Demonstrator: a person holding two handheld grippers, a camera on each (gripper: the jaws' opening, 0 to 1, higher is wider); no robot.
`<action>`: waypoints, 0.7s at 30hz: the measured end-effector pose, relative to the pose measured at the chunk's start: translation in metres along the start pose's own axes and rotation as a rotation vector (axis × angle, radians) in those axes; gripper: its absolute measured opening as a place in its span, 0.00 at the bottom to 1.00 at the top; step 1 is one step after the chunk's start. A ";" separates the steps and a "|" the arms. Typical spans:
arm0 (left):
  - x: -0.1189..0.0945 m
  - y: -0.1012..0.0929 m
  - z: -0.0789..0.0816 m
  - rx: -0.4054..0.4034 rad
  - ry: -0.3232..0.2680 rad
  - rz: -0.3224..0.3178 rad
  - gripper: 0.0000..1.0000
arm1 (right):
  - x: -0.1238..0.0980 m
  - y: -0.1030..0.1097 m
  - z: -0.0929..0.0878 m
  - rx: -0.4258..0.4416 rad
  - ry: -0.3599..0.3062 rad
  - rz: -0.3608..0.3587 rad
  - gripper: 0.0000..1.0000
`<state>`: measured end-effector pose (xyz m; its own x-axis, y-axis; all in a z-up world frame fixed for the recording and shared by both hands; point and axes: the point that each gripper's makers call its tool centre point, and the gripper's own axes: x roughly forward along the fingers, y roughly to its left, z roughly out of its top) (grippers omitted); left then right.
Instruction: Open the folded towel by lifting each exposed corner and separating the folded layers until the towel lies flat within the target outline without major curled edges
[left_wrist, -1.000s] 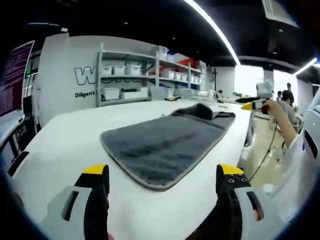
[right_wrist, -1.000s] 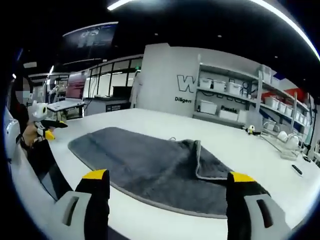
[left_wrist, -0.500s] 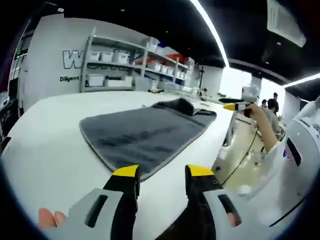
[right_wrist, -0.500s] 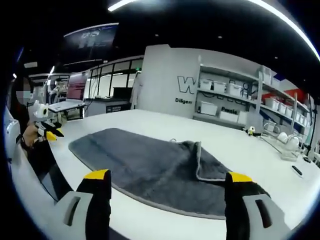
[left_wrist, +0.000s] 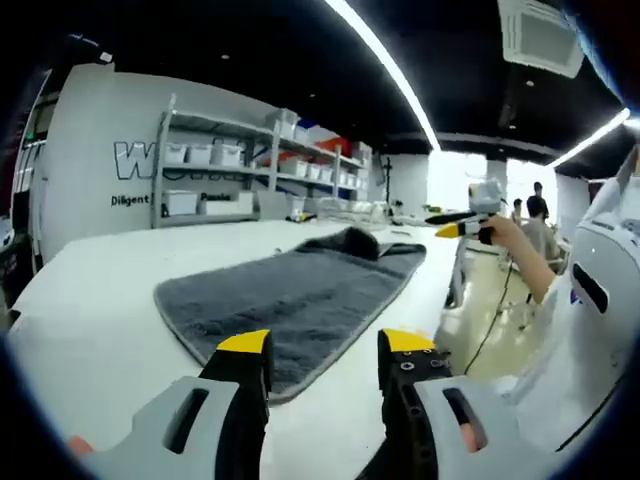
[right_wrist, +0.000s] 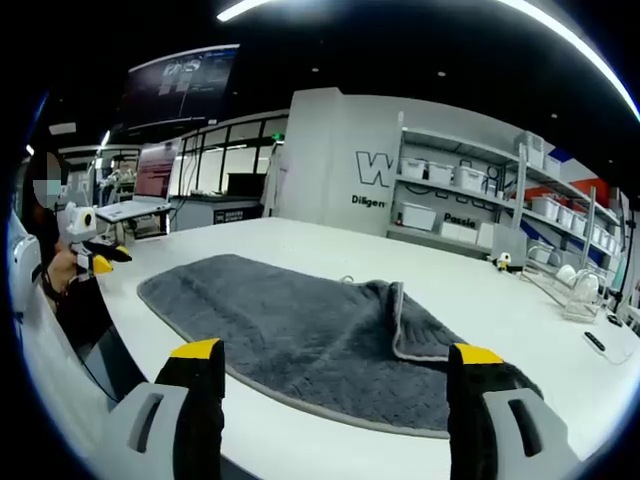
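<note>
White table (right_wrist: 300, 245) carries the grey terry towel (right_wrist: 300, 330), one end folded over; my left gripper (left_wrist: 322, 350) half-spread, right gripper (right_wrist: 335, 355) spread wide, both empty

Wide-spread right claw (right_wrist: 335, 360) hovers over grey towel (right_wrist: 300, 325).

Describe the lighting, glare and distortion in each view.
Left gripper view: ceiling light strip and far windows blow out to white, the fisheye bows the white table, and the grey towel stays fairly sharp. Right gripper view: even light, shelving curves toward the edge, towel pile crisp.
</note>
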<state>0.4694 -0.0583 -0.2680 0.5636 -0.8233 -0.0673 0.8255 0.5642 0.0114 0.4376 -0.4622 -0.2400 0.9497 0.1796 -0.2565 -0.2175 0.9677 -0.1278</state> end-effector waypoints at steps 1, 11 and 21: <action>0.000 0.000 0.010 0.029 -0.062 0.004 0.47 | 0.000 0.000 0.000 0.001 0.001 0.001 0.93; -0.001 -0.008 0.015 -0.005 -0.108 -0.053 0.45 | 0.012 -0.004 0.002 -0.041 0.018 0.004 0.92; -0.001 -0.016 0.015 -0.069 -0.119 -0.095 0.32 | 0.045 -0.036 0.001 -0.139 0.099 -0.019 0.87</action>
<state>0.4566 -0.0676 -0.2530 0.4861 -0.8722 0.0542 0.8735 0.4833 -0.0581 0.4882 -0.4890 -0.2460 0.9285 0.1366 -0.3453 -0.2353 0.9358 -0.2627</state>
